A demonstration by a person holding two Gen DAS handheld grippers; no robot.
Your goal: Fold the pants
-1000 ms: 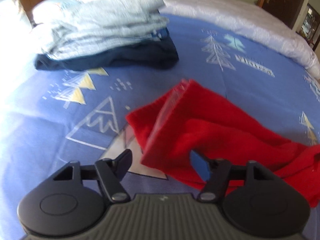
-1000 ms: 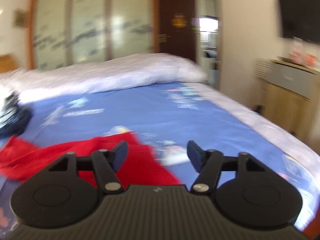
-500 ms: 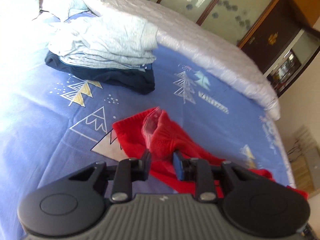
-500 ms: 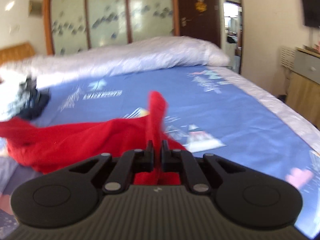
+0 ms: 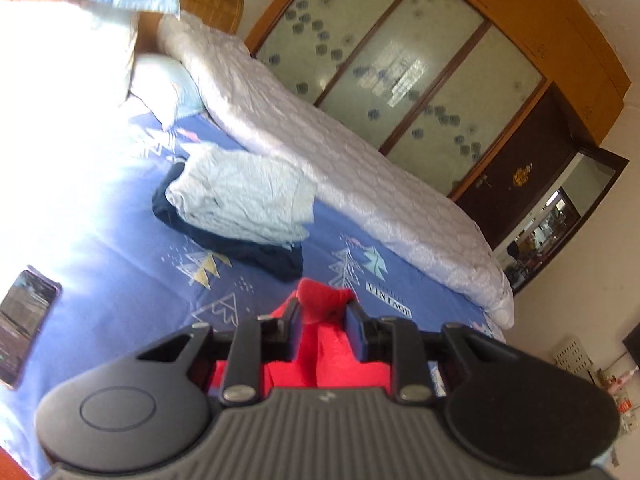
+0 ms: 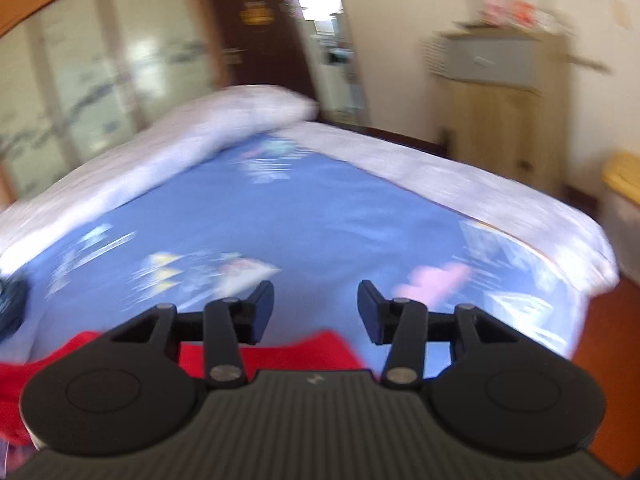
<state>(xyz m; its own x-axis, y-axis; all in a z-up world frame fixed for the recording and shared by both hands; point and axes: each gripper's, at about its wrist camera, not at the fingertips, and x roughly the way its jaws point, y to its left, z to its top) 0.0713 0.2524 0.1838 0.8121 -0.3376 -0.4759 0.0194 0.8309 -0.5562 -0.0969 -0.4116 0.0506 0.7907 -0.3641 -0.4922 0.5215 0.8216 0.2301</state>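
The left gripper (image 5: 323,316) was clamped on a bunched fold of the red pants (image 5: 325,300), held up above the blue bedsheet (image 5: 120,264), while the right gripper (image 6: 316,307) — jaws opening, nothing between them — likely needed a fresh hold before the fold.

Most of the red pants (image 5: 328,356) hidden behind the left gripper (image 5: 323,314) body, only a bunched fold visible between the pads. Phone (image 5: 24,320) at 9 o'clock cut by the picture's edge, screen unreadable. Whole right wrist view motion-blurred: prints on the blue bedsheet (image 6: 304,216) unrecognisable, red cloth at 7 o'clock mostly covered, dark bundle (image 6: 10,304) at 9 o'clock cropped.
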